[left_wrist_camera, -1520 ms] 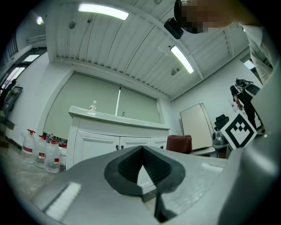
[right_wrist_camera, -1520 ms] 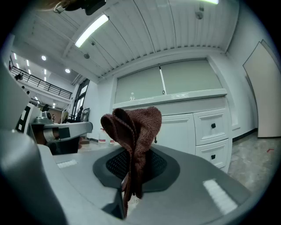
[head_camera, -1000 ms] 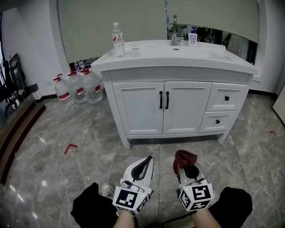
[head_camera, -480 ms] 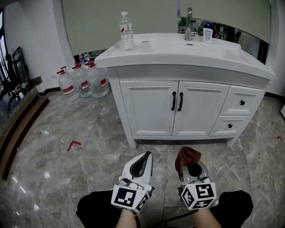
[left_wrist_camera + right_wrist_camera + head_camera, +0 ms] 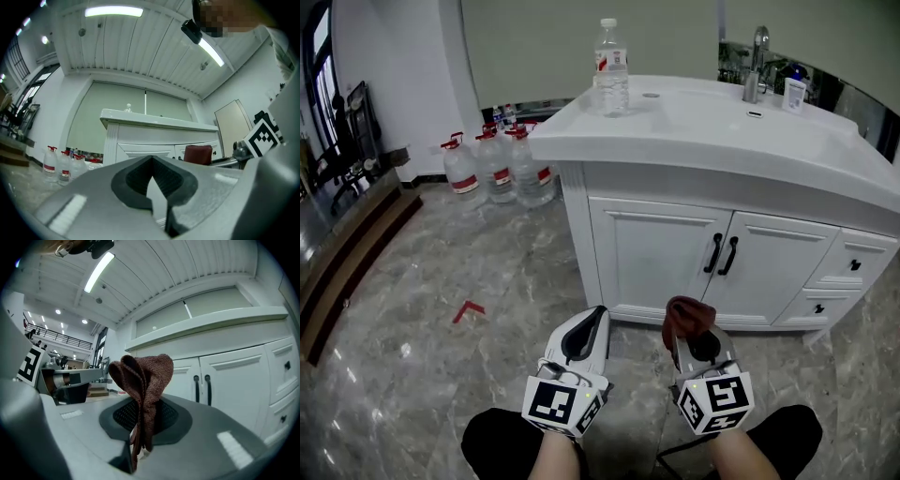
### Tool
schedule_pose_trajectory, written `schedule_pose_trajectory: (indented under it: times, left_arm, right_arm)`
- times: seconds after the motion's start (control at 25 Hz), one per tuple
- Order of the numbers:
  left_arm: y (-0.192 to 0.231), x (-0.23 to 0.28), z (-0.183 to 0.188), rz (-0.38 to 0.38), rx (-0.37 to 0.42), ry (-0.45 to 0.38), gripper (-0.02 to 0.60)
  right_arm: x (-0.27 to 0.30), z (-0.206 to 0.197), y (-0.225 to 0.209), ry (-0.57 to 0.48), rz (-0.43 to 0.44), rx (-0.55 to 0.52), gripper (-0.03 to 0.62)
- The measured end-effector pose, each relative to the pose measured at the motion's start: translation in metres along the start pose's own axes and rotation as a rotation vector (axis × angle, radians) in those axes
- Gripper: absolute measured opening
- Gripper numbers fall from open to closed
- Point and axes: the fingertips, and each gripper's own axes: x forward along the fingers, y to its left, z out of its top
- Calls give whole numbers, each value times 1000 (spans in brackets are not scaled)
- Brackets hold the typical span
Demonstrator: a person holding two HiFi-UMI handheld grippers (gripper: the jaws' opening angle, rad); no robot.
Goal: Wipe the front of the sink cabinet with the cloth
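Observation:
The white sink cabinet (image 5: 675, 253) stands ahead, its two doors with black handles (image 5: 721, 254) facing me. A dark red cloth (image 5: 686, 314) is pinched in my right gripper (image 5: 692, 330), bunched above the jaws; in the right gripper view the cloth (image 5: 144, 380) stands up in front of the cabinet doors (image 5: 225, 385). The right gripper hangs low, short of the cabinet front and not touching it. My left gripper (image 5: 583, 330) is beside it at the left, jaws closed together with nothing between them. In the left gripper view the cabinet (image 5: 140, 140) and the cloth (image 5: 198, 153) show ahead.
A clear water bottle (image 5: 612, 82) stands on the countertop (image 5: 694, 131) at the left, a tap (image 5: 757, 64) and a small white bottle (image 5: 794, 93) at the back. Several large water jugs (image 5: 497, 164) stand on the marble floor left of the cabinet. Drawers (image 5: 853, 267) at right.
The view has moved closer to the cabinet and swung left; the cabinet now looms larger at the right. Both grippers keep their pose, the cloth still held.

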Motion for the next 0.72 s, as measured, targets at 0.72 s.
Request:
schedule_pose_trajectory:
  times: [0.72]
  left_arm:
    - [128,26,-21,-16,138,54,0]
  right_arm:
    - [233,41,71,-12,154,111,80]
